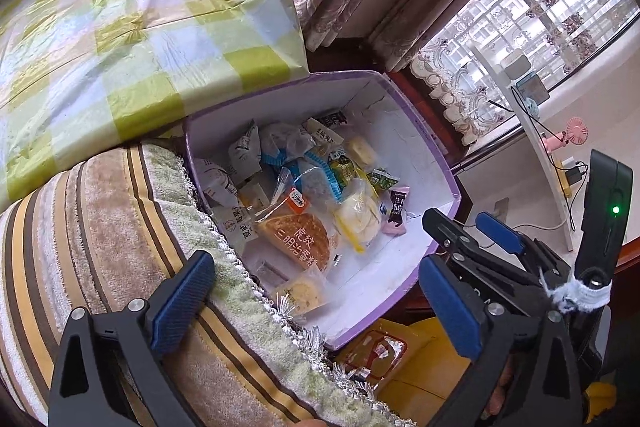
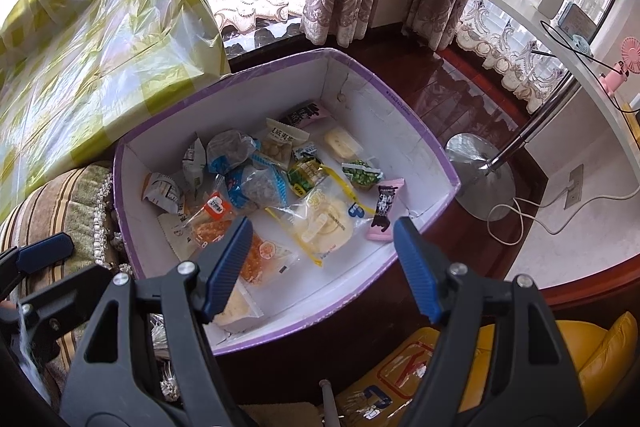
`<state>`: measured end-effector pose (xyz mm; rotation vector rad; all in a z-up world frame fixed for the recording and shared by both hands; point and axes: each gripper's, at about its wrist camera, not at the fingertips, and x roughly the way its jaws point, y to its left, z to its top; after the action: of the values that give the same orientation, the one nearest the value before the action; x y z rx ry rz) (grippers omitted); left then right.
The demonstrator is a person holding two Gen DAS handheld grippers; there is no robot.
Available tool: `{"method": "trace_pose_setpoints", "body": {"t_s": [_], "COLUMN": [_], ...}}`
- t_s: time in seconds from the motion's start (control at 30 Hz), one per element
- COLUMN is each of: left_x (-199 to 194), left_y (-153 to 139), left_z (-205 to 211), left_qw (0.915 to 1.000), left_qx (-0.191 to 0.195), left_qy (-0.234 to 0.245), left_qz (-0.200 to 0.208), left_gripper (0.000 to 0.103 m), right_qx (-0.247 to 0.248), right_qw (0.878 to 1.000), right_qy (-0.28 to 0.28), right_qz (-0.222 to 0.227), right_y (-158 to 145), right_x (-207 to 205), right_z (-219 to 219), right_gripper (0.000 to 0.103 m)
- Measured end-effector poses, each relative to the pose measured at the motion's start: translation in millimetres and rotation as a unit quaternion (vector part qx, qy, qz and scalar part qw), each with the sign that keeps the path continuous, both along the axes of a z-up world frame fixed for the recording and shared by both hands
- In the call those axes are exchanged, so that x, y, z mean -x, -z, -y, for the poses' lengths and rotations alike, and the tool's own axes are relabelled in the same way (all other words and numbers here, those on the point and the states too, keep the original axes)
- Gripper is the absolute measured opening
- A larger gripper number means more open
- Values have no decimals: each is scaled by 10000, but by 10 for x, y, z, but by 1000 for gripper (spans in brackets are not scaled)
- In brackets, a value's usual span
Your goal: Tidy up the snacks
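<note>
A purple-rimmed white box [image 1: 420, 143] [image 2: 400, 119] holds several wrapped snacks: an orange tiger-stripe cake pack [image 1: 298, 237] [image 2: 224, 231], a pale round pastry with a yellow strip [image 1: 358, 217] [image 2: 324, 223], a pink candy bar [image 1: 396, 213] [image 2: 384, 213], green pea packs [image 2: 362, 175] and grey-white pouches [image 1: 244, 155]. My left gripper [image 1: 316, 303] is open and empty, above the near edge of the box and the cushion. My right gripper [image 2: 320, 267] is open and empty above the box's near side; it also shows in the left wrist view [image 1: 468, 231].
A striped fringed cushion [image 1: 100, 247] lies left of the box. A table under a green checked plastic cloth [image 1: 120, 7] [image 2: 92, 39] stands behind. A yellow object [image 2: 560, 359] is below the box. A chrome stand base [image 2: 484, 171], cables, curtains and a white shelf are right.
</note>
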<state>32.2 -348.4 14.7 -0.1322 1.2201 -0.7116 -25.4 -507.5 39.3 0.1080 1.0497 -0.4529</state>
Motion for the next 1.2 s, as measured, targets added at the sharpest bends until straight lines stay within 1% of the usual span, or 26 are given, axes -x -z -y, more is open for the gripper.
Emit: {"method": "trace_pose_setpoints", "body": {"t_s": [1.2], "left_x": [2], "left_y": [-2], "left_z": [2], "left_qw": [10000], "left_qx": [4], "left_qy": [1], "left_qz": [41], "left_gripper": [103], "right_qx": [-46], "right_qw": [10000], "right_qy": [26], "right_qz": [-33], "right_y": [35], "right_x": [9], "right_z": [7], "right_gripper": [75]}}
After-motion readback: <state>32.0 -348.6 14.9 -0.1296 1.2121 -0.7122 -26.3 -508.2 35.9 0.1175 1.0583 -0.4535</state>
